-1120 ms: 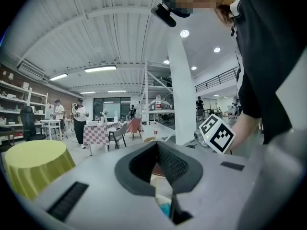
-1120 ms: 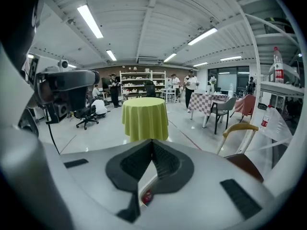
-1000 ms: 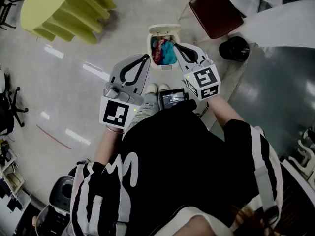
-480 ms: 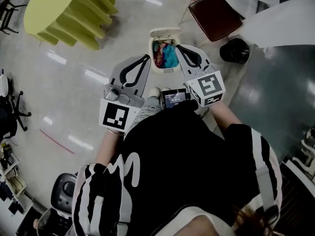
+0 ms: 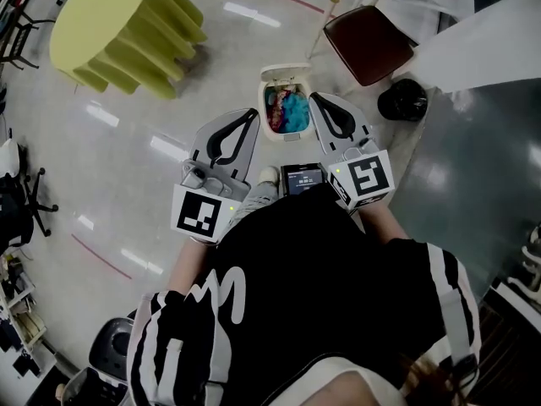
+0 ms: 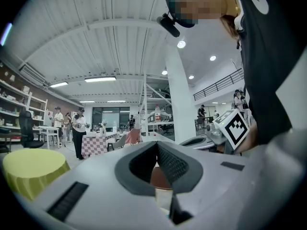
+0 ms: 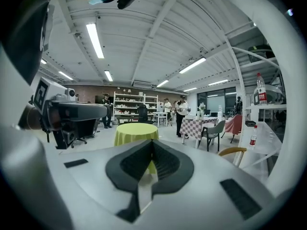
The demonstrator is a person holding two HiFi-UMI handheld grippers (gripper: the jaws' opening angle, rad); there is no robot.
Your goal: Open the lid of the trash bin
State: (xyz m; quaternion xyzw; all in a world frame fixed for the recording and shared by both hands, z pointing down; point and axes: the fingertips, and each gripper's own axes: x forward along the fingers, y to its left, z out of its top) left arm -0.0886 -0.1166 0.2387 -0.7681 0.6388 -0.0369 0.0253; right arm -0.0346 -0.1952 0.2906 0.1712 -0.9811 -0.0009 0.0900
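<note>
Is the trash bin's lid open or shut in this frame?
Open. The lid stands swung back at the far edge of the trash bin, and blue and pink rubbish shows inside in the head view.

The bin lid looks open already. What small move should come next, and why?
Probably just draw both grippers back: the lid stands tipped back, the trash bin shows its colourful contents, and the left gripper and right gripper are shut, holding nothing.

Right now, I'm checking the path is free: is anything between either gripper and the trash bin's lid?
Nothing visible. In the head view the left gripper and right gripper flank the trash bin, both shut and empty; its lid already stands open at the far side.
</note>
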